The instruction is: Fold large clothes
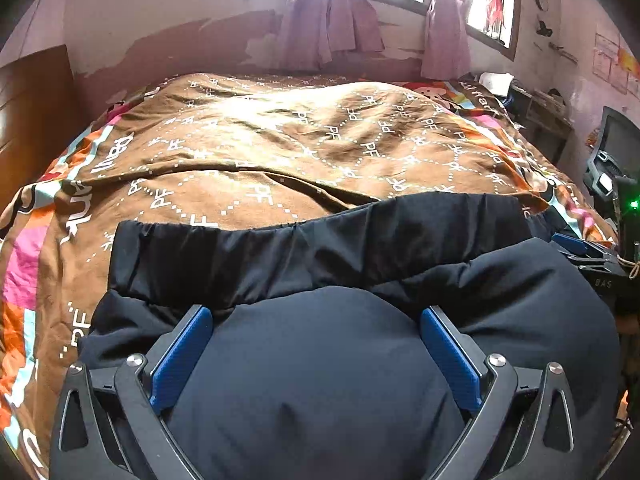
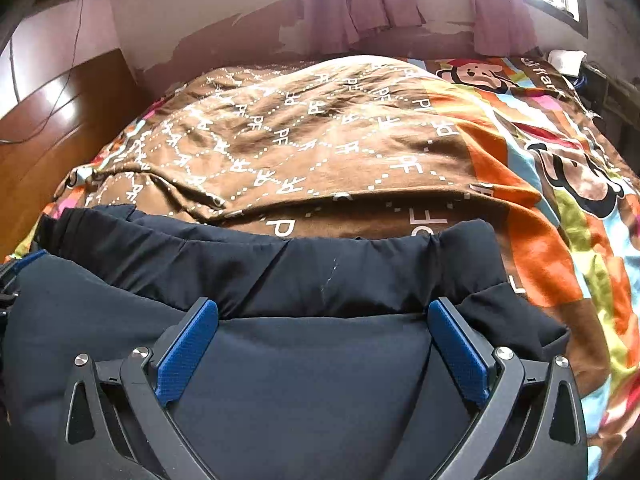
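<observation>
A large dark navy padded garment lies folded on the near part of the bed, its gathered hem along the far edge. It also shows in the right wrist view. My left gripper is open, its blue pads spread wide over a puffy fold of the garment. My right gripper is open too, its blue pads spread over the garment's right half. Neither holds cloth. The right gripper's tip shows at the right edge of the left wrist view.
The bed is covered by a brown patterned quilt with colourful cartoon borders. A wooden headboard stands at the left. Purple curtains hang under a bright window. A cluttered shelf and dark chair stand at the right.
</observation>
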Tool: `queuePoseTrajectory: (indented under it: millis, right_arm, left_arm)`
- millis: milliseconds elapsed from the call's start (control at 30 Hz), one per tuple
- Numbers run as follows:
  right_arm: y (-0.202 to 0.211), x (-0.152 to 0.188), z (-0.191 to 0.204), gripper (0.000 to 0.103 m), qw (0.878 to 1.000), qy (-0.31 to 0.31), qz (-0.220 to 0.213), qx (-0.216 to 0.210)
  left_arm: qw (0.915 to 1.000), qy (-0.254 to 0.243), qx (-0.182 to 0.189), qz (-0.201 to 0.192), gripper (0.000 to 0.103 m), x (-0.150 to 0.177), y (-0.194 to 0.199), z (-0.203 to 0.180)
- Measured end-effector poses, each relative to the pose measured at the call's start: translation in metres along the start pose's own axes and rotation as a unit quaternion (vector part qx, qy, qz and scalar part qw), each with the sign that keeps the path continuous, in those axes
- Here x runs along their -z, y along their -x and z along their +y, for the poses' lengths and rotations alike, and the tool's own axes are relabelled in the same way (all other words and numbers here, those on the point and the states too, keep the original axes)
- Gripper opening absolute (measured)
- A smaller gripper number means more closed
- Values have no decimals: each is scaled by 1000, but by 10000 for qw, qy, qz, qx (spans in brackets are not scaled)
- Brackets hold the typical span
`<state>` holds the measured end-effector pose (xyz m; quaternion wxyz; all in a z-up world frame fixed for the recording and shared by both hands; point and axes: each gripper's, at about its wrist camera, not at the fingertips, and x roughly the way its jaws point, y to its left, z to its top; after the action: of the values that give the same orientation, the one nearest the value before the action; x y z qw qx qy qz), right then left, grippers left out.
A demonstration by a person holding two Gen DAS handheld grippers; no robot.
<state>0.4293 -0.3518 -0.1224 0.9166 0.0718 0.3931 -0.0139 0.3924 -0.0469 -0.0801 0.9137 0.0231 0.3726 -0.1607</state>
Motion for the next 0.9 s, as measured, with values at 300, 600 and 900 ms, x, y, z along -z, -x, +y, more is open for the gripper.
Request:
queuePoseTrajectory:
  millis: [300,600,900]
  right_arm:
    - [-6,10,-4,103,9985,-119,-520,-88]
    - [-11,13,-6,103,9972,-221,-695,-146]
    - [-7,18,-6,102,9958,-233,-873,-125]
  left_arm:
    - [9991,186,209,-332,103,10,-2,8]
    - [9982,241,254,-478,103,14,-9,8]
    - [9980,184,190,-579,103,18,-7,5]
